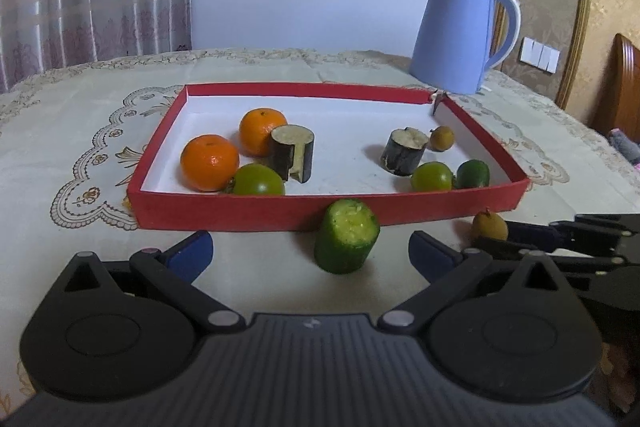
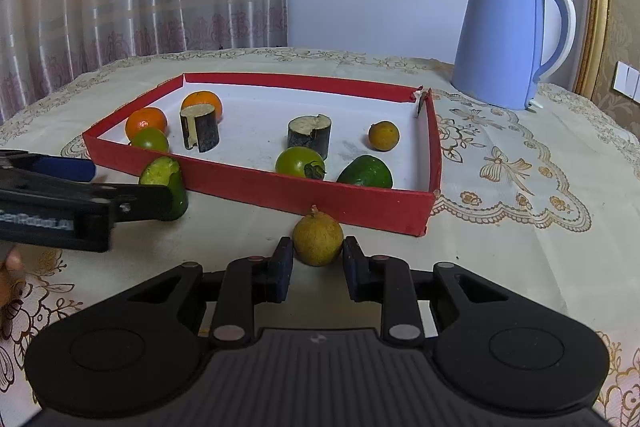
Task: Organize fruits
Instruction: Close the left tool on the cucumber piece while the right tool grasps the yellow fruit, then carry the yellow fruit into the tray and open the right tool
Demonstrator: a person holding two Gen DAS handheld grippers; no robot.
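Right gripper (image 2: 318, 263) pinching small yellow fruit (image 2: 318, 239); round skin risking slip. Left gripper (image 1: 311, 251) spread, straddling cucumber chunk (image 1: 346, 235).

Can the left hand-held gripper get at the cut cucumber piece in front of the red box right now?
Probably yes. The left hand-held gripper is open, the cucumber piece stands upright on the tablecloth between its fingers, and nothing lies in between. The red box is right behind it.
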